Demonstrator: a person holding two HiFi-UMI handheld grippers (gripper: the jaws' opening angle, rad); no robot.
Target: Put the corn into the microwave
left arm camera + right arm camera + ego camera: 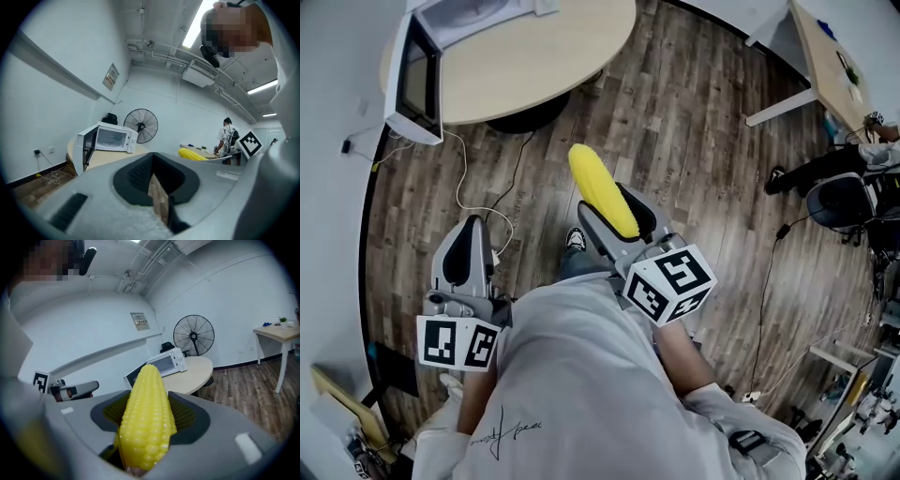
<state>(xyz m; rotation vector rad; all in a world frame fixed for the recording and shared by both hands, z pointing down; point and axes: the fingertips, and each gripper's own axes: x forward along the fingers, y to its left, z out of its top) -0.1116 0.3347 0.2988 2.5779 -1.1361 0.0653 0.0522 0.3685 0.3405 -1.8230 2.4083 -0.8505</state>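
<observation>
A yellow corn cob (pixel 602 190) is held lengthwise between the jaws of my right gripper (pixel 612 204), tip pointing forward over the wood floor. The right gripper view shows the cob (pixel 146 418) filling the right gripper (pixel 149 411). The white microwave (pixel 420 67) sits on the round table (pixel 544 52) at the upper left, door swung open. It lies ahead of both grippers, some way off. My left gripper (pixel 472 232) hangs lower left, shut and empty. From the left gripper (pixel 152 165) I see the microwave (pixel 107 139) and the corn (pixel 192 154).
A white cable (pixel 478 192) trails across the floor below the table. A standing fan (pixel 193 335) is behind the round table. Another desk (pixel 825 56) stands at the upper right, with a chair (pixel 844 202) and clutter along the right wall. A person (pixel 228 137) stands far off.
</observation>
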